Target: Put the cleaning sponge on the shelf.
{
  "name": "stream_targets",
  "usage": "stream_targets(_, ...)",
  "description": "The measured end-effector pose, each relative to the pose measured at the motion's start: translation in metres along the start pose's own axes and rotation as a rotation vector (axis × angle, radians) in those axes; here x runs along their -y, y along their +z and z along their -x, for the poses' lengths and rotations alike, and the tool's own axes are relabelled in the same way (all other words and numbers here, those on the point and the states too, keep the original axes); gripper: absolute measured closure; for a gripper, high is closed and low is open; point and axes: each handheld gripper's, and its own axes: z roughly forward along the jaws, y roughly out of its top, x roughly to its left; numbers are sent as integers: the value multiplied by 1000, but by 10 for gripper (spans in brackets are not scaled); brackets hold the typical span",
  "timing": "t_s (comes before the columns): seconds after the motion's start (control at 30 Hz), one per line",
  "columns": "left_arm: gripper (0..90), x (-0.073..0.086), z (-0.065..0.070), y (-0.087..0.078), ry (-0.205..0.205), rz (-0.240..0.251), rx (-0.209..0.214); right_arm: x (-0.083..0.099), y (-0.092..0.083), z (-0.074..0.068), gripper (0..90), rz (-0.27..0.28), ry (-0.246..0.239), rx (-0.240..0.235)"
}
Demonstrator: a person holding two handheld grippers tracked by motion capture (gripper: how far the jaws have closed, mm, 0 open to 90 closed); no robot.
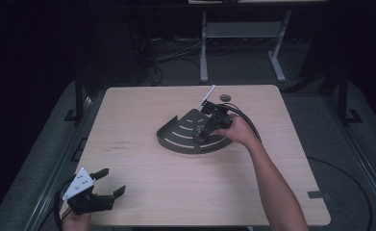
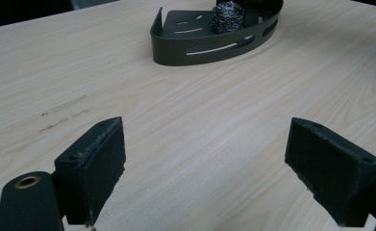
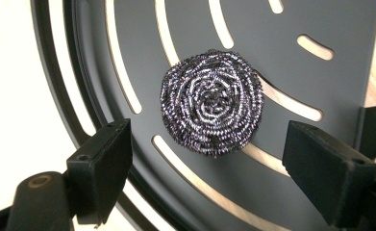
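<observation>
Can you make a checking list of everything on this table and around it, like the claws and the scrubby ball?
Surface: pale wooden table, faint scuff marks near its left side.
Job's things: steel wool scrubber lying on the floor of the dark slotted corner tray.
Clutter: small dark round thing and a white stick by the far edge.
Claws: right claw over the scrubber, jaws open and apart from it; left claw open over bare table near the front left corner.
Cables: black cable trailing from the right claw; more cables on the floor.
Surroundings: dark room, a white desk frame behind.
</observation>
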Motion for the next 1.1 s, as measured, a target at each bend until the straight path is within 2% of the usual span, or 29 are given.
stream_targets(0.33,133,0,0,0,1,0,-3,8,-12,-5,170,13,-8,12)
stream_targets(0.5,133,0,1,1,1,-1,-1,17,-15,-5,170,22,4,8)
stream_targets(1.1,133,0,2,2,0,-1,2,42,-33,-15,167,56,-11,17)
